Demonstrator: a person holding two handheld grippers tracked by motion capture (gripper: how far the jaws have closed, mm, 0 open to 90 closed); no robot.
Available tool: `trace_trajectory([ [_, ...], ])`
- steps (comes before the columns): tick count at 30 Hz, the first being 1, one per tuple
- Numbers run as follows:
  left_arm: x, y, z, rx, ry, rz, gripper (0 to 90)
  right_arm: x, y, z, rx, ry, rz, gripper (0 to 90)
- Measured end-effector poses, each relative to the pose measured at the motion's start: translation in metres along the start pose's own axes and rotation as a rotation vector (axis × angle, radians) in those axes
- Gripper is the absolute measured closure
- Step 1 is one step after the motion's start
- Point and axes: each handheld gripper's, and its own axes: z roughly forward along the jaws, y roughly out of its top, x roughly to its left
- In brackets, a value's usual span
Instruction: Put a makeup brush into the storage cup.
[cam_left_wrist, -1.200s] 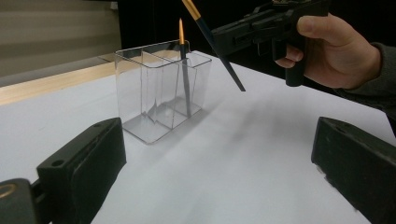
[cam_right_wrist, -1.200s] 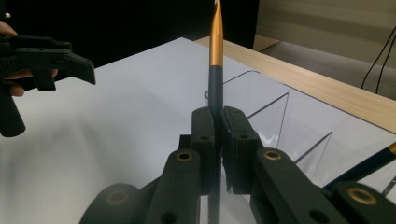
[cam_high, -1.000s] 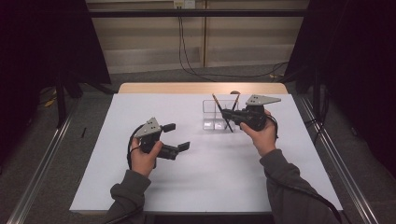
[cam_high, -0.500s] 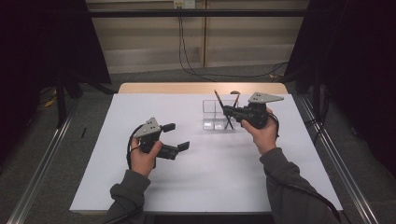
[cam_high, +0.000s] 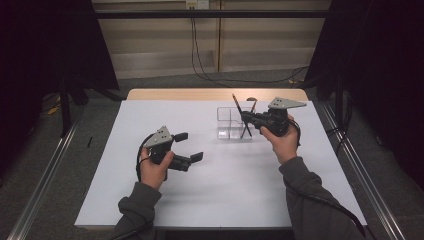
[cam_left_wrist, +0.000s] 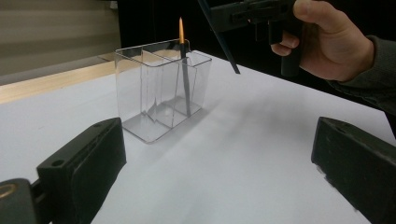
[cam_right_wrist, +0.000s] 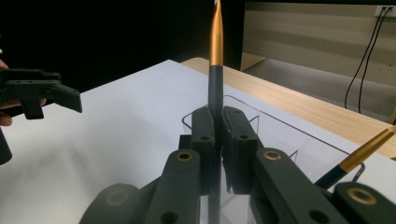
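Note:
A clear compartmented holder (cam_high: 229, 123) (cam_left_wrist: 159, 98) (cam_right_wrist: 243, 106) stands on the white table, right of centre. My right gripper (cam_high: 245, 118) (cam_right_wrist: 217, 127) hovers at its right end, shut on a dark brush (cam_high: 240, 114) (cam_right_wrist: 215, 51) with a golden upper part; the brush is tilted, its lower end over the holder. The left gripper view shows that gripper (cam_left_wrist: 225, 14) and the held brush (cam_left_wrist: 228, 51) above the holder. A second brush (cam_left_wrist: 185, 74) (cam_right_wrist: 362, 151) leans inside the holder. My left gripper (cam_high: 187, 146) (cam_left_wrist: 219, 172) rests open near the table's middle left, jaws wide apart with nothing between them.
The white table sheet (cam_high: 225, 190) has free room in front of and left of the holder. A bare wooden strip (cam_high: 175, 94) runs along the far edge. Cables (cam_high: 200, 45) hang on the wall behind, and metal rails (cam_high: 35, 200) run along the floor.

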Motion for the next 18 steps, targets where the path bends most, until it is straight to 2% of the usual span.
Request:
trace_trajectory([
  [18, 0.0012, -0.0011, -0.0006, -0.005, 0.002, -0.011, 2.8, -0.0089, 0.0070, 0.0027, -0.034, -0.015, 0.005, 83.8],
])
